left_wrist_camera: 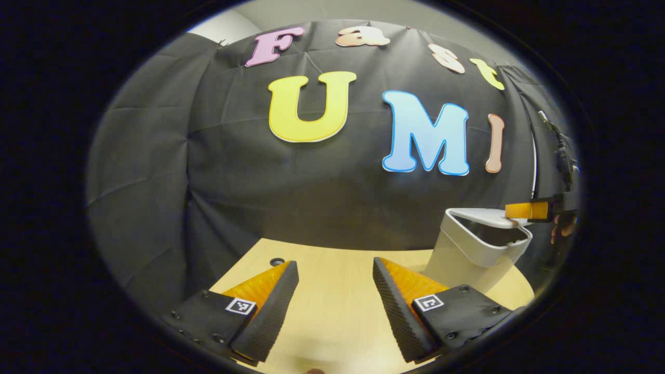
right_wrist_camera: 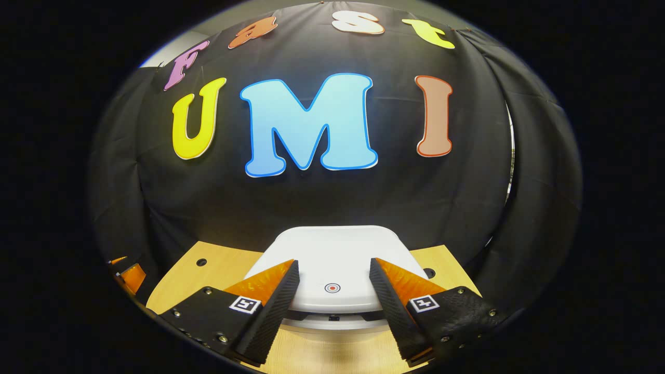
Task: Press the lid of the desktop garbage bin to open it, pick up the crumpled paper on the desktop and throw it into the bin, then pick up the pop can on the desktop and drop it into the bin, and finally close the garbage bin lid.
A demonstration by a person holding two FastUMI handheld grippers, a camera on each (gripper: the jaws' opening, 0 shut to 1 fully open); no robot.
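Wooden desk [left_wrist_camera: 332, 306] | left gripper [left_wrist_camera: 335, 275] level, jaws spread | right gripper [right_wrist_camera: 332, 275] over bin lid [right_wrist_camera: 332, 254], jaws spread

No legible text (square markers unreadable codes)

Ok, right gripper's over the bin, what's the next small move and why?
Probably press the right gripper down on the lid near its red dot: the lid sits ajar over the bin, a dark gap beneath, jaws open above it.
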